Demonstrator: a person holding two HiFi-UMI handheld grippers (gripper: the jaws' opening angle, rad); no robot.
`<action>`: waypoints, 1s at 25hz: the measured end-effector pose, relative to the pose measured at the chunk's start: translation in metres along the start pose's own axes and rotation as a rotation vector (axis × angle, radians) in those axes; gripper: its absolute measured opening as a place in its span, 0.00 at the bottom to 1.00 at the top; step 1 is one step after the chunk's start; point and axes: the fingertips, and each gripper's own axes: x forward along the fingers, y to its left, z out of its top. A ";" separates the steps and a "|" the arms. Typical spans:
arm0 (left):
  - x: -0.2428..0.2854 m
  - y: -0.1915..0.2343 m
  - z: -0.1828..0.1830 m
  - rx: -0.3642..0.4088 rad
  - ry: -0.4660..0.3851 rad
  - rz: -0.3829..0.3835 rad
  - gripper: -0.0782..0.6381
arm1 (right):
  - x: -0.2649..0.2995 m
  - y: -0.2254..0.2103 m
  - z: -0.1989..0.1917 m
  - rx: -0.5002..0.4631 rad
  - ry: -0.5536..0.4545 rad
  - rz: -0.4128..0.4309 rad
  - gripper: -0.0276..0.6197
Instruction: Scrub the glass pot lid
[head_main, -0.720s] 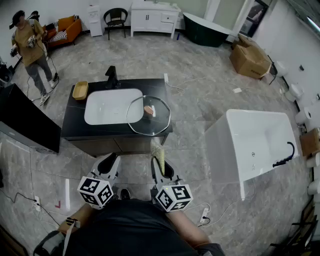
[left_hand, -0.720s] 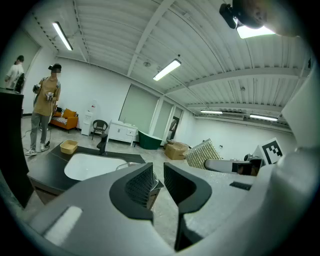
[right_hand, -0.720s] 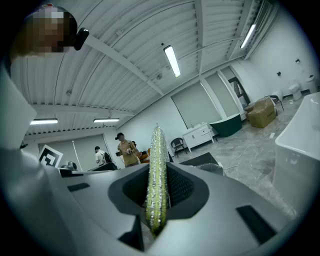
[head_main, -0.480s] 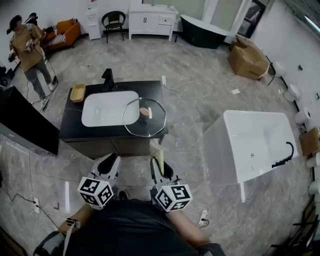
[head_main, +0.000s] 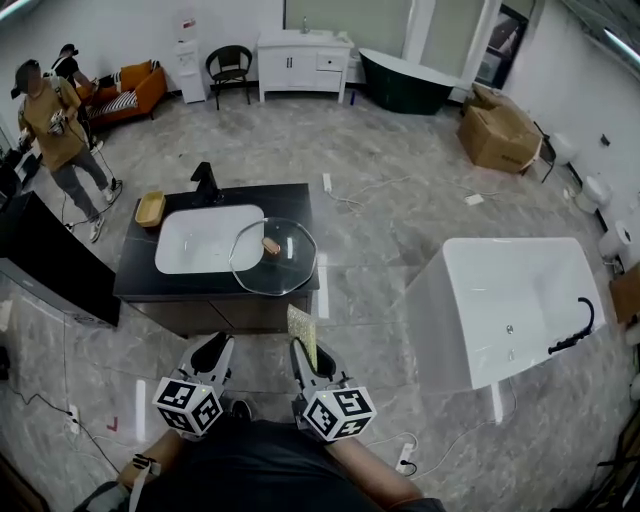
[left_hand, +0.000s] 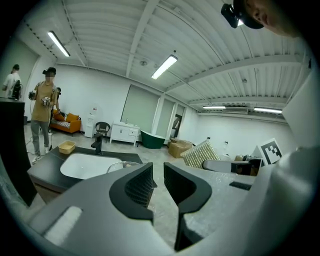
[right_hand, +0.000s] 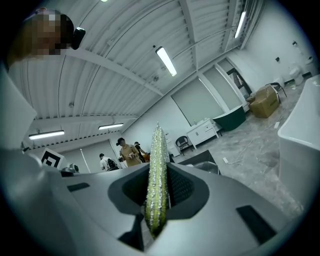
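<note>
The glass pot lid (head_main: 272, 256), with its wooden knob (head_main: 270, 245), lies flat on the right end of a black vanity counter (head_main: 135, 280), partly over the white sink (head_main: 205, 238). Both grippers are held close to my body, well short of the counter. My left gripper (head_main: 212, 352) is shut with only a thin slit between its jaws and nothing in it (left_hand: 158, 172). My right gripper (head_main: 303, 352) is shut on a yellow-green scrub sponge (head_main: 302, 335), which stands upright between the jaws (right_hand: 157, 165). In the left gripper view the lid (left_hand: 120, 164) shows far ahead.
A black faucet (head_main: 205, 180) and a yellow tray (head_main: 150, 207) stand on the counter's far side. A white bathtub (head_main: 510, 300) stands at the right, a dark panel (head_main: 50, 270) at the left. Another person (head_main: 50, 120) stands far left. A cardboard box (head_main: 500, 130) is at the back.
The counter and lid have slid left and slightly down in the head view. Both grippers sit a little lower in the view. The sponge stays in the right gripper.
</note>
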 end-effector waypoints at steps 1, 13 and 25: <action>0.000 -0.003 -0.001 0.001 0.003 0.009 0.21 | -0.001 -0.002 0.000 0.009 0.005 0.012 0.14; 0.026 0.017 0.004 -0.011 0.015 0.053 0.21 | 0.037 -0.022 -0.002 0.022 0.064 0.043 0.14; 0.128 0.123 0.051 -0.076 0.007 -0.120 0.21 | 0.157 -0.051 0.018 -0.001 0.061 -0.181 0.14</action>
